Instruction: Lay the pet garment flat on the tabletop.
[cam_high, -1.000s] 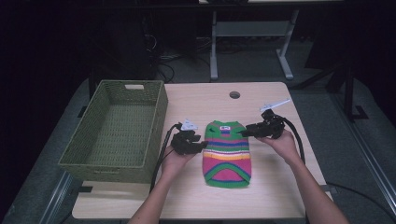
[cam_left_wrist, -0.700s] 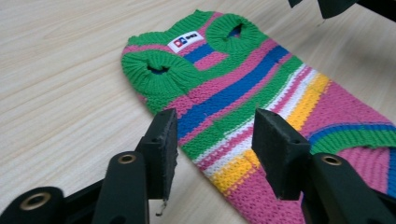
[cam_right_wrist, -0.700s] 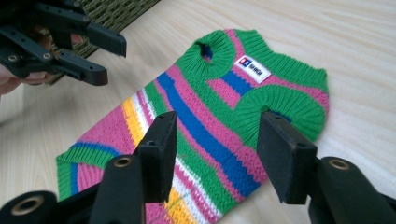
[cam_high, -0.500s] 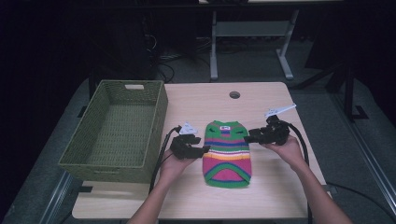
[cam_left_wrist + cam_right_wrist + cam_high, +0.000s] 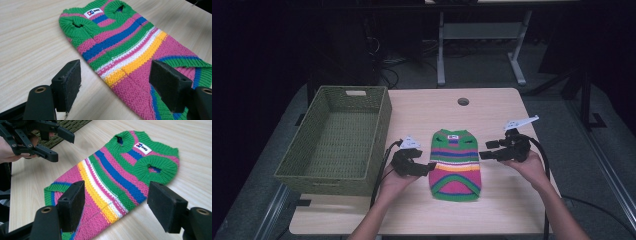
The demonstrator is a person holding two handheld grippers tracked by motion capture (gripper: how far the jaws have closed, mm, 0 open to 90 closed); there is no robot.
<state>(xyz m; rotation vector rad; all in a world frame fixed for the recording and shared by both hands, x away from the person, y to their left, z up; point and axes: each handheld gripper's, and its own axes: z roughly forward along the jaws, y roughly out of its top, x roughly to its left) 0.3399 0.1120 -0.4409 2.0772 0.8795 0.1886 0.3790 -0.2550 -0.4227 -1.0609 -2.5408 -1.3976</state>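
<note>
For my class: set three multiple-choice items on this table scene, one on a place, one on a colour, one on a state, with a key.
1. Where is the woven basket relative to the striped knitted sweater?
A. left of it
B. right of it
C. on top of it

2. What colour are the sweater's armhole cuffs?
A. yellow
B. green
C. white

3. How are the jaws of the left gripper and the right gripper?
A. both open, holding nothing
B. both clamped on the sweater
C. one holds the basket

Key: A, basket at the table's left; B, green ribbing; A, pads apart beside the flat sweater.
</note>
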